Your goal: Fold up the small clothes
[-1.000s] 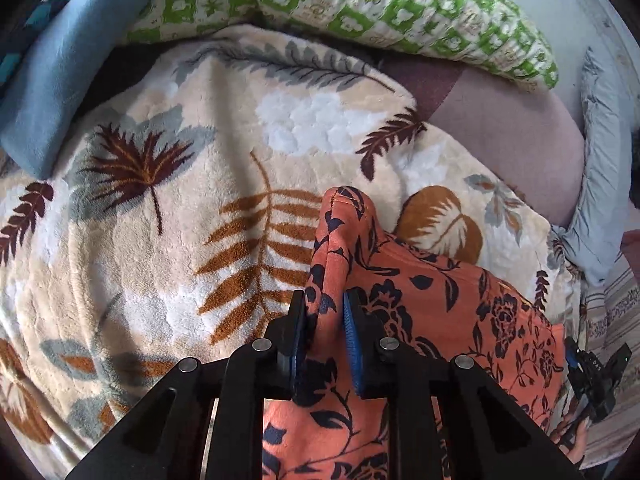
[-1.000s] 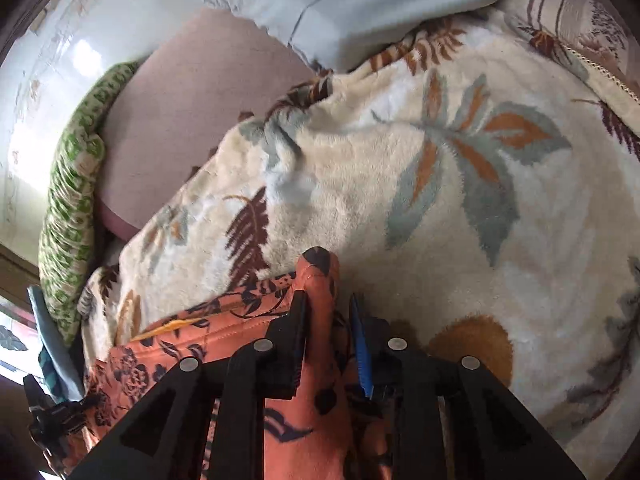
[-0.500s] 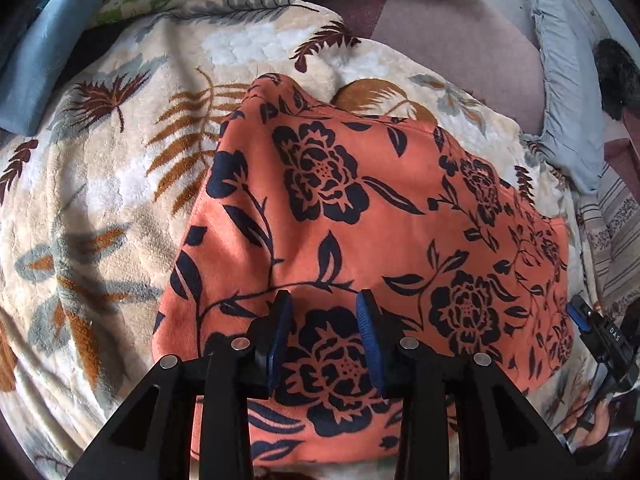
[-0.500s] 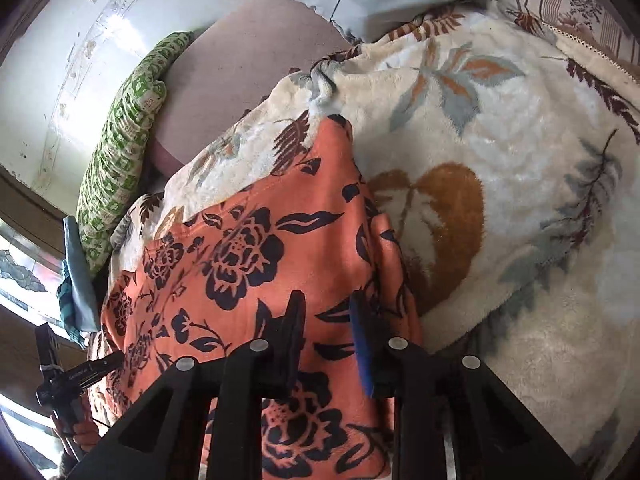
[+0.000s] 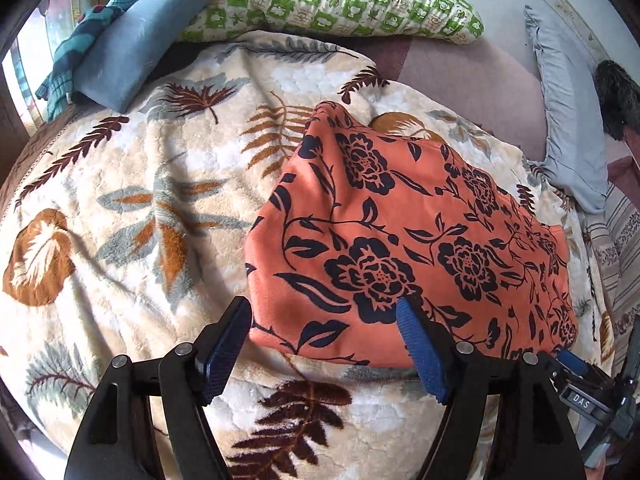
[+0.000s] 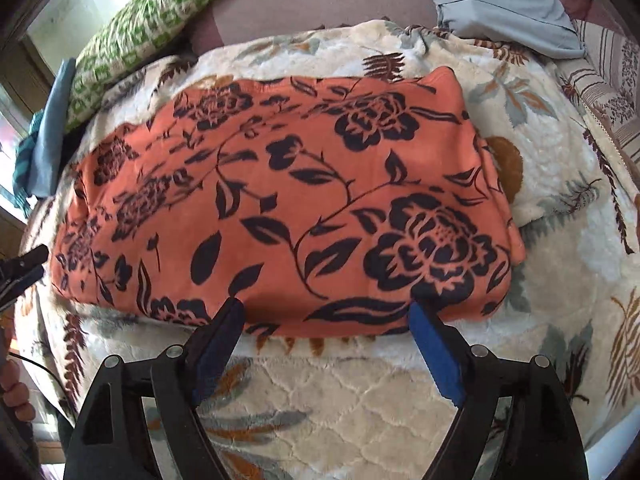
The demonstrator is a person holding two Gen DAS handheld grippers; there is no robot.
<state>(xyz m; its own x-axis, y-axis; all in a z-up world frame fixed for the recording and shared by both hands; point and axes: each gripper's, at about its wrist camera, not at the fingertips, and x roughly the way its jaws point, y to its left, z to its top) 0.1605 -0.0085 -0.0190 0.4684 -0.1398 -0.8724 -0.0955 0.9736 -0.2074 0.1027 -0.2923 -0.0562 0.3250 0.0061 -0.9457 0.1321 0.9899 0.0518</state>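
Note:
An orange garment with dark navy flowers (image 5: 400, 240) lies folded flat on a cream leaf-print blanket (image 5: 140, 200). My left gripper (image 5: 324, 320) hovers over its near left corner. Its jaws are opening wide; the cloth's edge shows between the blue pads (image 5: 416, 344), which do not press on it. In the right wrist view the same garment (image 6: 280, 208) spreads across the middle. My right gripper (image 6: 326, 316) stands over its near edge, jaws opening, nothing pinched. The right gripper's tip (image 5: 576, 364) shows at the garment's near right corner.
A green checked pillow (image 5: 340, 0) and a blue folded cloth (image 5: 132, 52) lie at the back. A grey-blue pillow (image 6: 500, 0) sits at the far right. A person's fingers (image 6: 14, 396) show at the left edge. Bare blanket (image 6: 360, 400) lies in front.
Both grippers were shut on orange cloth; they carried it over and back toward the near side, then let go. The garment now lies flat and both pairs of jaws stand wide.

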